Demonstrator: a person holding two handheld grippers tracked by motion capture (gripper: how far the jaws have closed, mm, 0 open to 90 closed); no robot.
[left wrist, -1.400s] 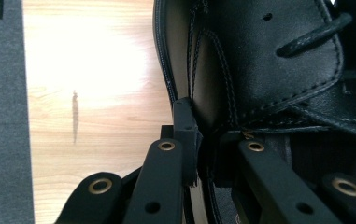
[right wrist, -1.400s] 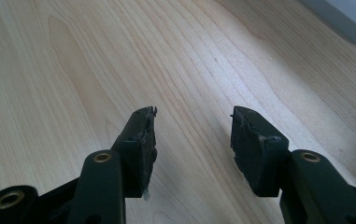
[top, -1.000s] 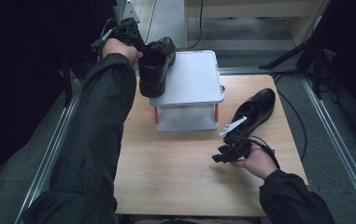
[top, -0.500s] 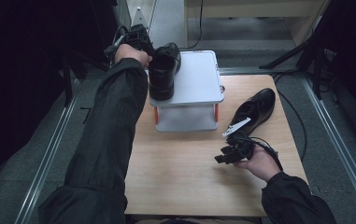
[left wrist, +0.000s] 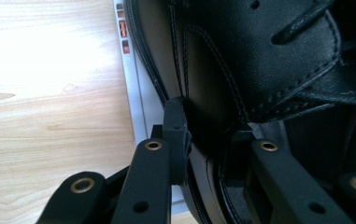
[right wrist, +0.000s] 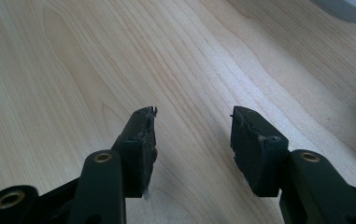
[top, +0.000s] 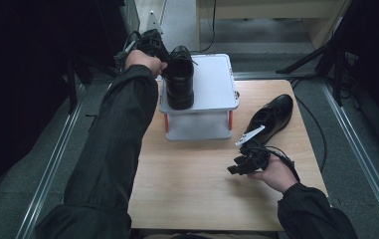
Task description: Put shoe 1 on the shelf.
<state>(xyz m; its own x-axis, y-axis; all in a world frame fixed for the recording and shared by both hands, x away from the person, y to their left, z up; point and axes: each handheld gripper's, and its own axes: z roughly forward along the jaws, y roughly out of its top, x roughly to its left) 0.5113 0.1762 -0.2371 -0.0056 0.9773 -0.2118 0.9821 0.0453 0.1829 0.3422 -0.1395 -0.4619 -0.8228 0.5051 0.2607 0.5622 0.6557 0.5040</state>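
Observation:
A black leather shoe (top: 179, 79) stands on the lid of a white box (top: 212, 84), toe toward me. My left gripper (top: 166, 60) is at its heel end. In the left gripper view the shoe's side wall (left wrist: 213, 79) runs between the jaws of that gripper (left wrist: 206, 140), one outside and one inside. The jaws have just been opening and the pads stand apart from the leather. A second black shoe (top: 271, 117) lies on the table at the right. My right gripper (top: 236, 167) rests low near it, open (right wrist: 193, 135) and holding nothing, over bare wood.
The white box has orange catches (top: 166, 123) and sits at the far middle of the wooden table (top: 197, 184). Cables (top: 321, 134) trail off the table's right edge. Metal rails (top: 57, 149) run along both sides on the floor.
My left hand carried the shoe right and down from the box's left edge onto the lid, and its jaws have loosened. The right hand has stayed where it was.

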